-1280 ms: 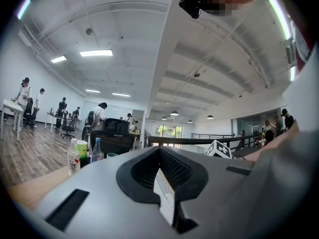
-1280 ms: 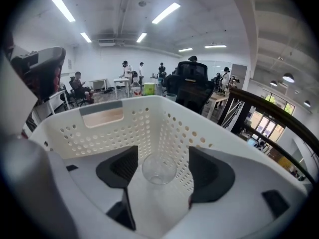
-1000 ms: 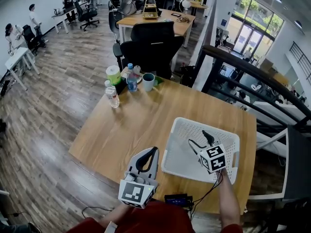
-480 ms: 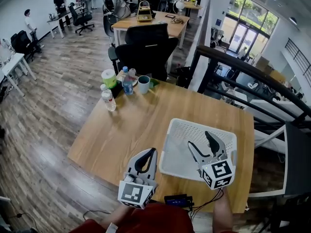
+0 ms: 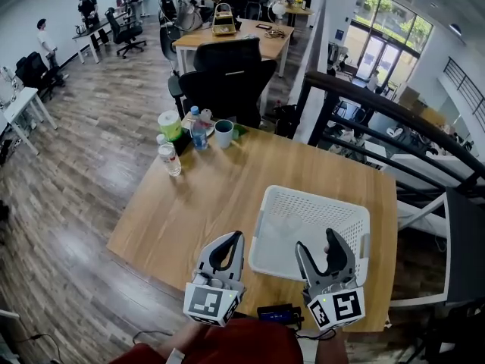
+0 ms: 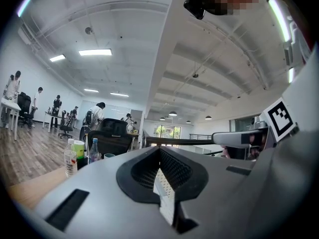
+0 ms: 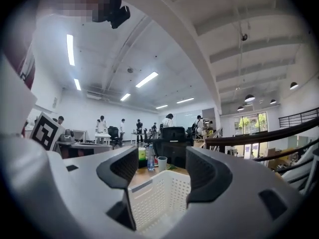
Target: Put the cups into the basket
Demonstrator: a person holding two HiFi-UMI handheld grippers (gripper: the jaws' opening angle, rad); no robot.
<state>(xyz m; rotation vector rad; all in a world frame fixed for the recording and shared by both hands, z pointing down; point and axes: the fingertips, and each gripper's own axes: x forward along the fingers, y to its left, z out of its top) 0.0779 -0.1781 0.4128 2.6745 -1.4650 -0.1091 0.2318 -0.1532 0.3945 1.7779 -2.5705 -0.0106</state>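
A grey-blue cup [image 5: 224, 133] stands at the table's far left corner and also shows small in the right gripper view as the cup [image 7: 162, 162]. The white perforated basket [image 5: 342, 215] sits on the near right part of the wooden table; I cannot make out anything inside it. My right gripper [image 5: 318, 246] is open at the basket's near rim, with the basket wall [image 7: 158, 195] seen between its jaws. My left gripper [image 5: 231, 241] hovers left of the basket over the table's near edge, shut with nothing in it; through its loop shows the basket [image 6: 164, 182].
Beside the cup are a clear bottle [image 5: 168, 158], a blue-capped bottle [image 5: 198, 127] and a green tub [image 5: 170, 123]. A black office chair [image 5: 227, 70] stands behind the table. A dark railing [image 5: 394, 120] runs past the right. A small black device [image 5: 274, 312] lies at the near edge.
My right gripper has drawn back from above the basket's middle to its near rim, still open. The left gripper has stayed in place.
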